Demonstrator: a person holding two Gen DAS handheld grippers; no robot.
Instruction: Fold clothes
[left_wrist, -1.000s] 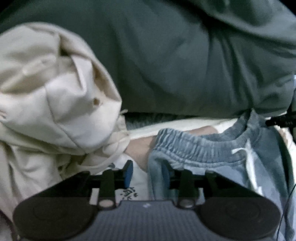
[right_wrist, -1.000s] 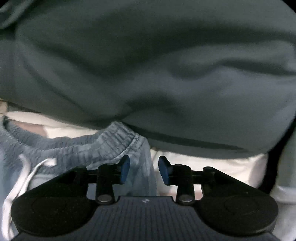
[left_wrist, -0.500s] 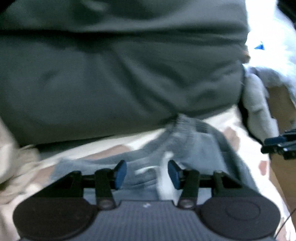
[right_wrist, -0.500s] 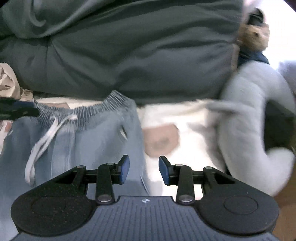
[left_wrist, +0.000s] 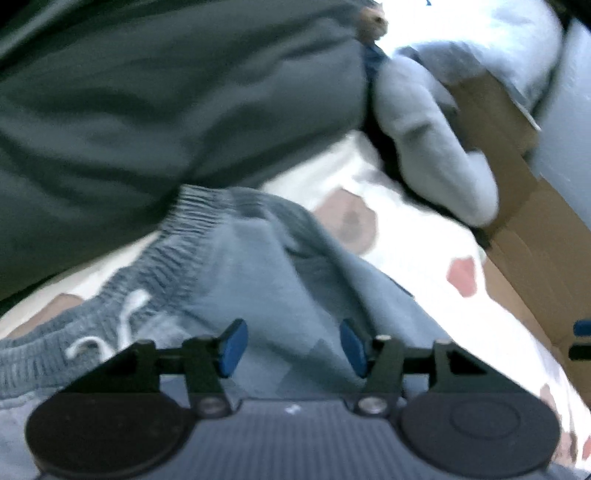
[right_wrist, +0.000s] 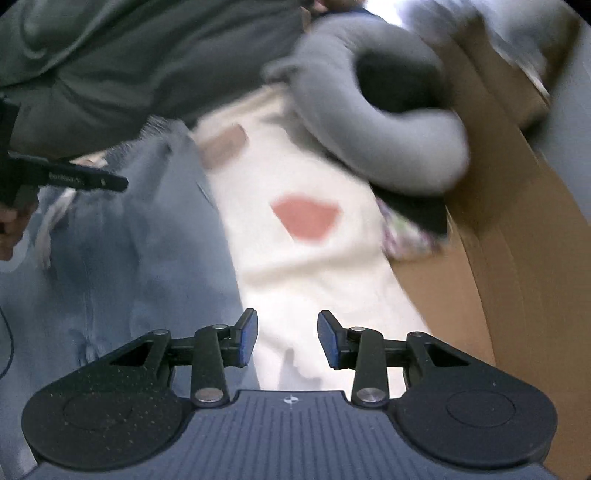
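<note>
Left gripper (left_wrist: 290, 345): black two-finger tool with blue pads, jaws have just been opening; they stand apart above the blue fabric, nothing pinched between them.
Right gripper (right_wrist: 287, 341): same build, jaws parted with a clear gap, holding nothing; poised over the edge where blue cloth meets the white sheet.
Trousers: light blue soft jogging trousers with ribbed elastic waistband and white drawstring (left_wrist: 258, 266), lying flat on the sheet; waistband just beside the dark green bundle.
Sheet: white bed sheet with pink and brown patches (right_wrist: 314, 258), under the trousers.
Dark green garment (left_wrist: 166, 103): large rumpled heap behind the waistband.
Grey sleeve (right_wrist: 388, 122): curled grey fleece piece, right of the heap, against the brown cardboard box (right_wrist: 517, 258).
Sharpness: both views motion-blurred.
</note>
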